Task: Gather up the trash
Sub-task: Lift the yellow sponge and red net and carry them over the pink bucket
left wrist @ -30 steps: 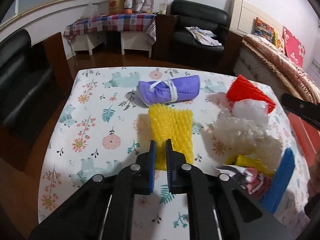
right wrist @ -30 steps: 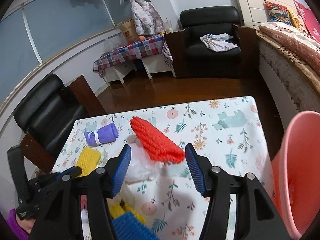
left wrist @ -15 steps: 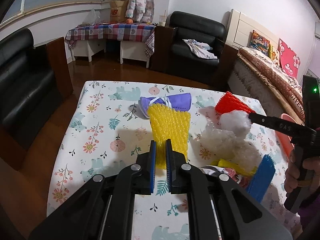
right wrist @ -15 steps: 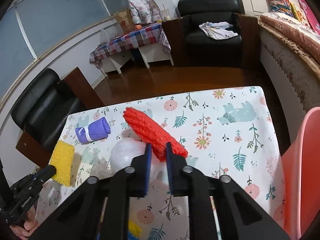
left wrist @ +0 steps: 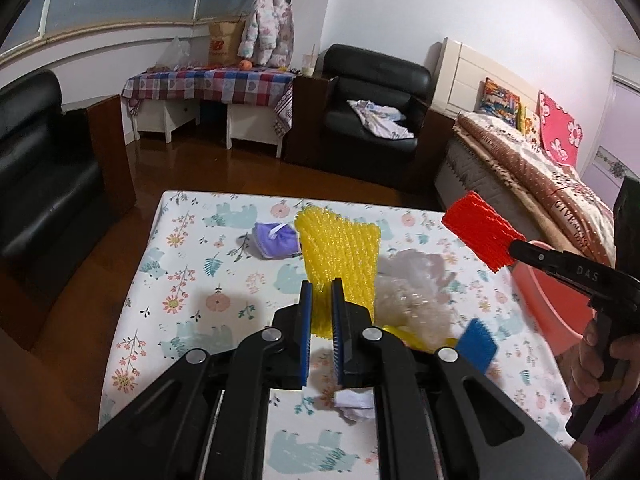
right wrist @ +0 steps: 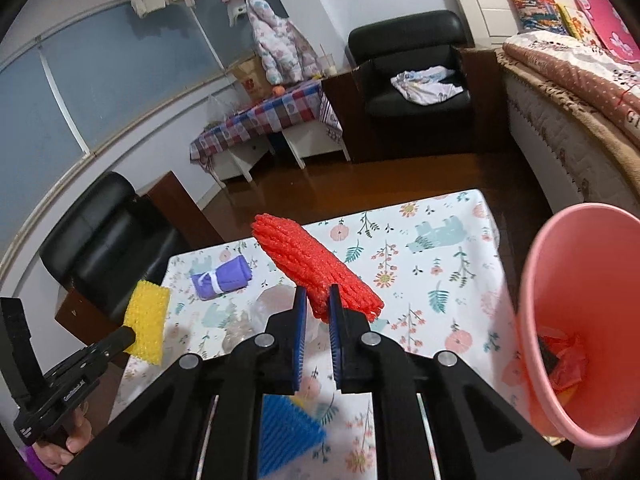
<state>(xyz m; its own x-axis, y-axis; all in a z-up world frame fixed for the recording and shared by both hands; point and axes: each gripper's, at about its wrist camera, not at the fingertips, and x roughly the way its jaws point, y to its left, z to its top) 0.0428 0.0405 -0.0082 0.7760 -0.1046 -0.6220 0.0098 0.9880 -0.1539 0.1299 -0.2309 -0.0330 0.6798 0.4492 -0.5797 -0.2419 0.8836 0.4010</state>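
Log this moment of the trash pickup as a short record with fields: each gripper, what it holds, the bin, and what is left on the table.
left gripper: shut on yellow foam net, lifted off the table
right gripper: shut on red foam net, held above the table
pink bin: beside the table's right edge, some trash already inside
on the table: purple cloth roll, clear plastic wrap, blue foam net, crumpled paper
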